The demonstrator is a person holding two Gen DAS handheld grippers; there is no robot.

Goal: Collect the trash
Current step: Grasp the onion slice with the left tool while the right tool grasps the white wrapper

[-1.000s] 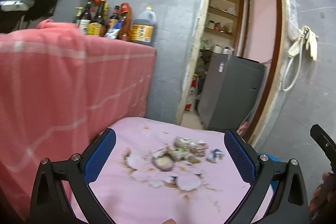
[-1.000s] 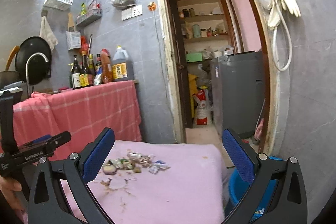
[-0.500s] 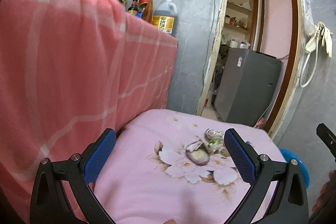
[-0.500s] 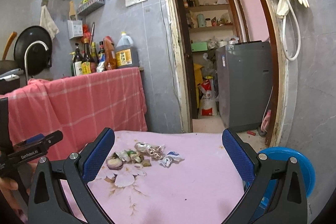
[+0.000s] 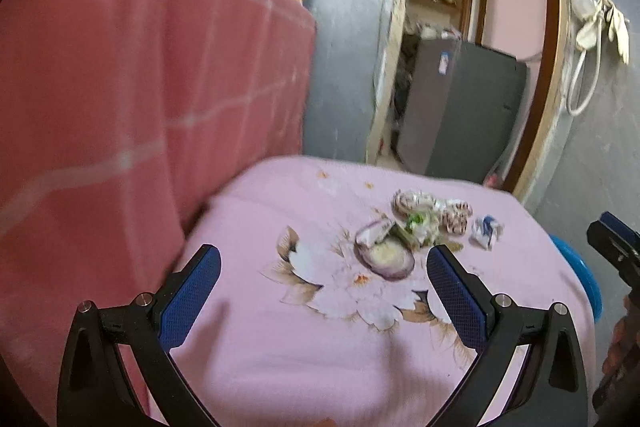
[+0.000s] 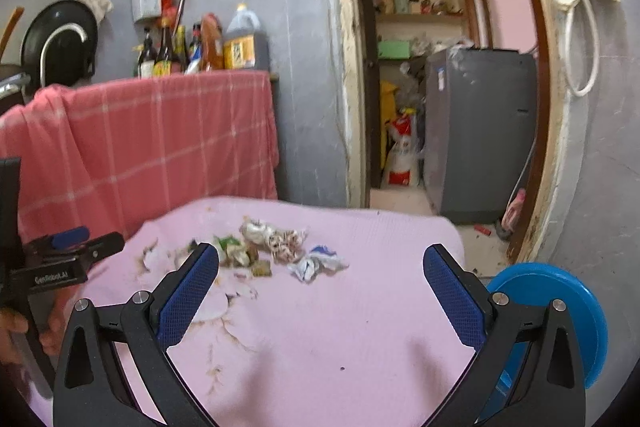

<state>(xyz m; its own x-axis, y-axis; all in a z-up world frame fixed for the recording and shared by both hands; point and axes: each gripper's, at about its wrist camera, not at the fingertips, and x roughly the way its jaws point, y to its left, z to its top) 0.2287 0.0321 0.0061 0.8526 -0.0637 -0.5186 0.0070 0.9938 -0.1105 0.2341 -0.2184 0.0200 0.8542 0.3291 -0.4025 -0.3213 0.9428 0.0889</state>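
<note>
Right hand-held gripper (image 6: pixel 320 279), jaws spread, empty, near crumpled blue-white wrapper (image 6: pixel 316 265) on pink-clothed counter (image 6: pixel 360 327): likely light, soft, crushable; pinch across its bulk.

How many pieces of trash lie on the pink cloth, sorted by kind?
Brown-patterned crumpled wrappers: 2
Blue-and-white crumpled wrapper: 1
Green-printed wrapper scraps: 1 clump; single pieces cannot be told apart
Purple onion piece: 1
Total: 5, all close together on the pink cloth
</note>
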